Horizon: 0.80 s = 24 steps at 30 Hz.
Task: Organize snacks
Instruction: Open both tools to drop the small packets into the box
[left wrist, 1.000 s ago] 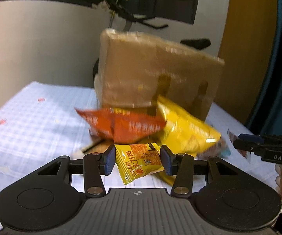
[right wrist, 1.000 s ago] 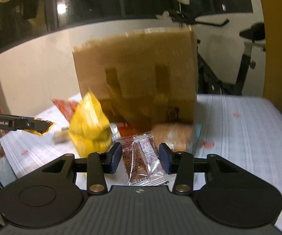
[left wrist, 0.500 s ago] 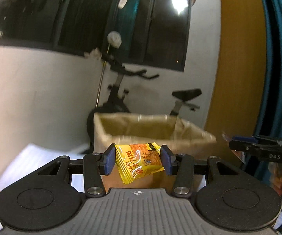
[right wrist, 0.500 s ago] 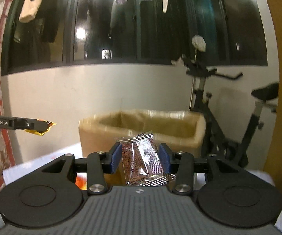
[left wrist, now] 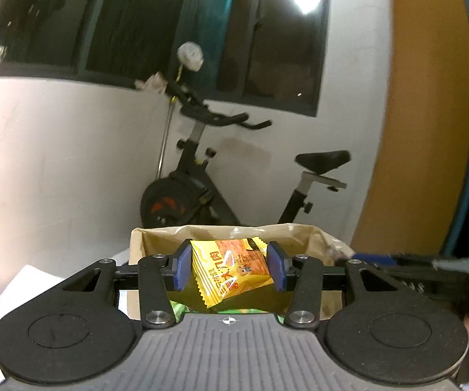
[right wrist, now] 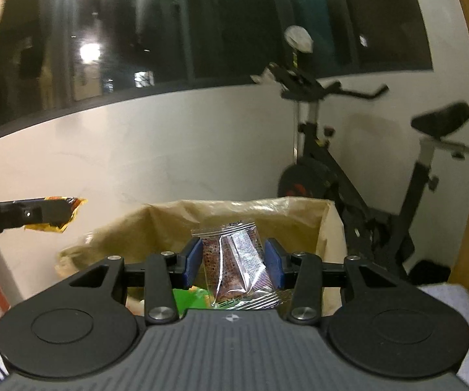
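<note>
Left wrist view: the left gripper [left wrist: 231, 269] pinches a yellow foil snack packet [left wrist: 232, 273] between its blue pads, held above the open brown cardboard box [left wrist: 302, 233], just inside its near rim. Green wrappers already lie at the bottom.

Right wrist view: the right gripper [right wrist: 232, 262] clamps a clear-wrapped brown snack bar [right wrist: 236, 267] over the same box. Both packets look ready to drop; next, each should clear the near rim, then the pads part. The box mouth is wide, with an exercise bike [right wrist: 348, 163] behind.
</note>
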Available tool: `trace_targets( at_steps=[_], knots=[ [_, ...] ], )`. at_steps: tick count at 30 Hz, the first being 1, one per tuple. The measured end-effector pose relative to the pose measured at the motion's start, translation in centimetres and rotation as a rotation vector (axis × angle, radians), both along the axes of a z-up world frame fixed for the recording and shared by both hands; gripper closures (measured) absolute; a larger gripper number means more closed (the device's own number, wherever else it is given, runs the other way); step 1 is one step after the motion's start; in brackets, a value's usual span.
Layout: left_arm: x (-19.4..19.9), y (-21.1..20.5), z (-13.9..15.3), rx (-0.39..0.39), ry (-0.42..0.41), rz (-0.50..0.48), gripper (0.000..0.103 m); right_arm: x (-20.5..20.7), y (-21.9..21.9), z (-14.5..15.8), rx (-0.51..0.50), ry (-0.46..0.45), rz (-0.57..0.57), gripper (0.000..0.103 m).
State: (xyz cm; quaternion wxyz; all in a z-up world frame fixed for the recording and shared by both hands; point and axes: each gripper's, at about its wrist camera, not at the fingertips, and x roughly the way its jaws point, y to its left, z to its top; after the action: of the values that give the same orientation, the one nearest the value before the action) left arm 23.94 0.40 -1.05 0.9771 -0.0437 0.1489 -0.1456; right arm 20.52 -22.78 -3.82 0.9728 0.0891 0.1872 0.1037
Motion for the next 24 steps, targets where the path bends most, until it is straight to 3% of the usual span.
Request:
trace_targets(
  at_steps=[8, 11, 15, 24],
  knots=[
    [2.2, 0.2, -1.7, 0.053, 0.067, 0.066, 0.050, 1.0, 0.6, -1.5, -0.063, 0.058, -0.042, 0.056],
    [2.4, 0.5, -2.0, 0.071, 0.074, 0.069, 0.035, 0.7, 0.6, -1.8, -0.086, 0.057, -0.057, 0.052],
    [1.7, 1.4, -2.2, 0.078, 0.073, 0.077, 0.029, -0.2, 0.3, -1.8, -0.072, 0.041, -0.047, 0.036],
    [-1.6, 3.8, -1.4, 0.086, 0.028, 0.045, 0.018, -3.8, -0.2, -1.5, -0.115, -0.011, -0.005, 0.035]
  ],
)
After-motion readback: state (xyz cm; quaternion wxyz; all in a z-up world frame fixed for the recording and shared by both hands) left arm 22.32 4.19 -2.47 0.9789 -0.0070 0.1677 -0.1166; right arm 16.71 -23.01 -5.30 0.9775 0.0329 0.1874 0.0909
